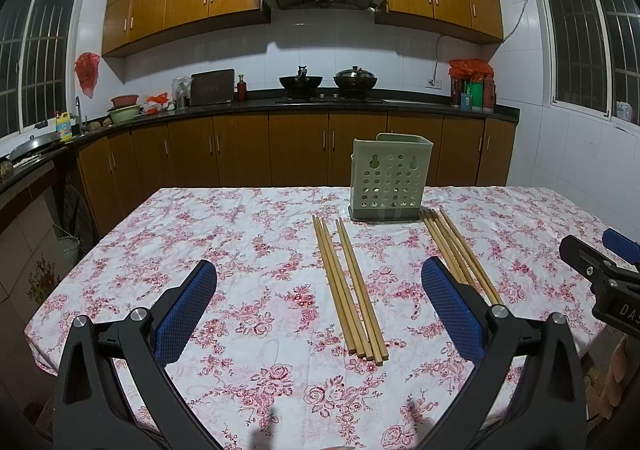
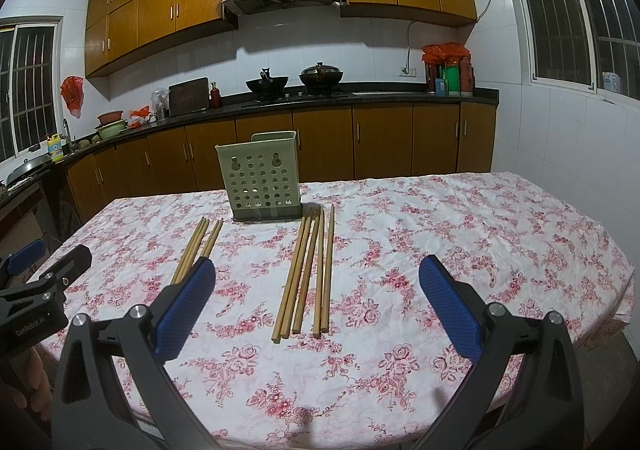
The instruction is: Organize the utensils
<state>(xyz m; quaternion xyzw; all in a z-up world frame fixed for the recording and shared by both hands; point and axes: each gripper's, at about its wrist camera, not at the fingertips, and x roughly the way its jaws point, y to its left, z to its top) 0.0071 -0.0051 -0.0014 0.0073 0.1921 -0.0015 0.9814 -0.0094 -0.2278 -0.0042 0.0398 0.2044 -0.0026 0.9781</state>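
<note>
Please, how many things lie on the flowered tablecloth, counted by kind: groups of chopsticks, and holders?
Chopstick groups: 2, the left chopstick group and the right chopstick group
Green holder: 1
Total: 3

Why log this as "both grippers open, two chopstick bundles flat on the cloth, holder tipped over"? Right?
Not quite: the holder stands upright behind the chopstick bundles, as the left wrist view shows. Left gripper and right gripper are open; bundles lie flat.

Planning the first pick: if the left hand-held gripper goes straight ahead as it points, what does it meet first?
Probably the left bundle of chopsticks, lying between the left hand-held gripper's open jaws; depth is uncertain.
</note>
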